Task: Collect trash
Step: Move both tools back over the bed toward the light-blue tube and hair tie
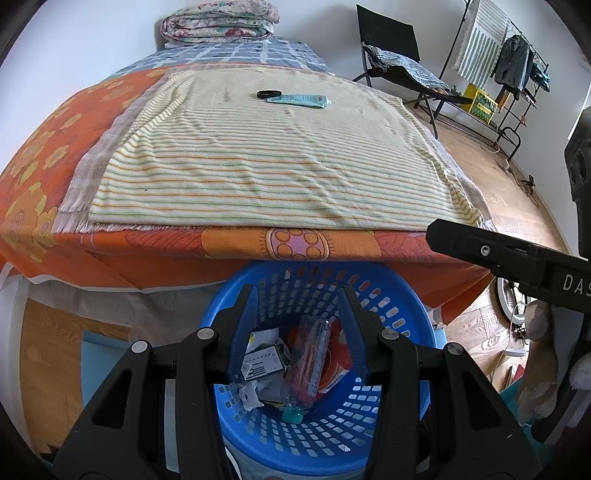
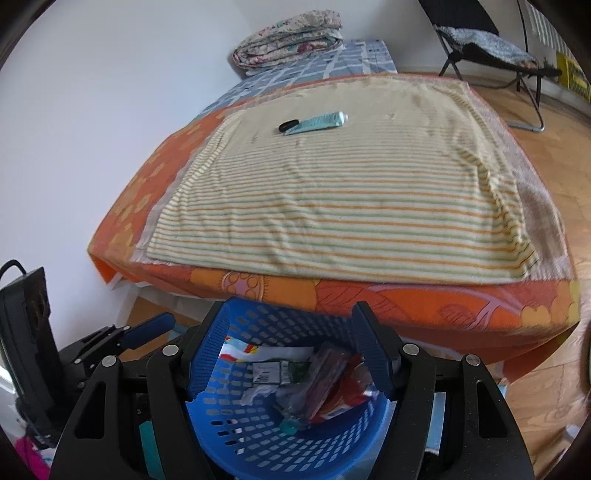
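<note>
Two empty, parted grippers, left gripper (image 1: 301, 314) and right gripper (image 2: 284, 332), over one blue basket (image 1: 402, 417); one tube (image 1: 301, 99) on bed.

bright, even daylight, soft shadows; strong fisheye bending and dark corners; right view slightly blurred.

White walls (image 1: 92, 44), daylit, soft even light. Bed (image 1: 44, 155) fills the centre, orange floral cover, striped yellow blanket (image 1: 258, 162) spread flat on top. Folded quilt (image 1: 221, 22) at 12 o'clock against the wall, on a blue checked sheet (image 1: 258, 51). Wood floor (image 1: 498, 177) at 3 o'clock. Black folding chair (image 1: 391, 44) at 1 o'clock; clothes rack (image 1: 517, 66) at 2 o'clock beside it.
</note>
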{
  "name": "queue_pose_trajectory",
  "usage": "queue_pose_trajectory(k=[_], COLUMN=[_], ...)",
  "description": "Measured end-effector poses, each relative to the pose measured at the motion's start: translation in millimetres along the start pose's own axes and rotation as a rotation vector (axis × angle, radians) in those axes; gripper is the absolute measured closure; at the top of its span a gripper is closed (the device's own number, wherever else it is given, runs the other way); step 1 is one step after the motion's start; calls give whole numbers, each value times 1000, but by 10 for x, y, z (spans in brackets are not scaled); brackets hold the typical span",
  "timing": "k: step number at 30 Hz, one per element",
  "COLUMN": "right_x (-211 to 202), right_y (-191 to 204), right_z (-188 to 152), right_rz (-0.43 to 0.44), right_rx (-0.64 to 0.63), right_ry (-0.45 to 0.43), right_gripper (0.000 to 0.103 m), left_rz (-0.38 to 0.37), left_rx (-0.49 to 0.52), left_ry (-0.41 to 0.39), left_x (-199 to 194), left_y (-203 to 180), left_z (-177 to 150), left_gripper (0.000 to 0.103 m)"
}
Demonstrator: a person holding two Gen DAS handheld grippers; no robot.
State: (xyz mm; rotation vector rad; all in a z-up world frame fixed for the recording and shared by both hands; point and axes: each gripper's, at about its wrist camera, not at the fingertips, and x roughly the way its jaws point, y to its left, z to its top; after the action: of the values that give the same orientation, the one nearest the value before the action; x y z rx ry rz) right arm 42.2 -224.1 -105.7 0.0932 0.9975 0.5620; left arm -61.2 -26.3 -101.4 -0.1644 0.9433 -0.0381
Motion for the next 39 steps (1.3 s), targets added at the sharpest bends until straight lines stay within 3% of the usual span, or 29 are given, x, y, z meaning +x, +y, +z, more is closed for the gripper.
queue_pose_trajectory(k=[12, 28, 39], right_x=[-35, 43, 283], right_y=[55, 34, -130], right_z=[229, 695, 1252], right_rz=[-107, -50, -98], right_rx=[-76, -33, -8], right_ry=[-38, -73, -86], right_gripper=[35, 35, 35], left_rz=[-13, -19, -13], left_rx=[-27, -36, -58], left_ry=[-34, -95, -99], left_x=[-16, -4, 271], left_y=[93, 247, 511], left_z=[340, 974, 1665], left_gripper=[57, 57, 57])
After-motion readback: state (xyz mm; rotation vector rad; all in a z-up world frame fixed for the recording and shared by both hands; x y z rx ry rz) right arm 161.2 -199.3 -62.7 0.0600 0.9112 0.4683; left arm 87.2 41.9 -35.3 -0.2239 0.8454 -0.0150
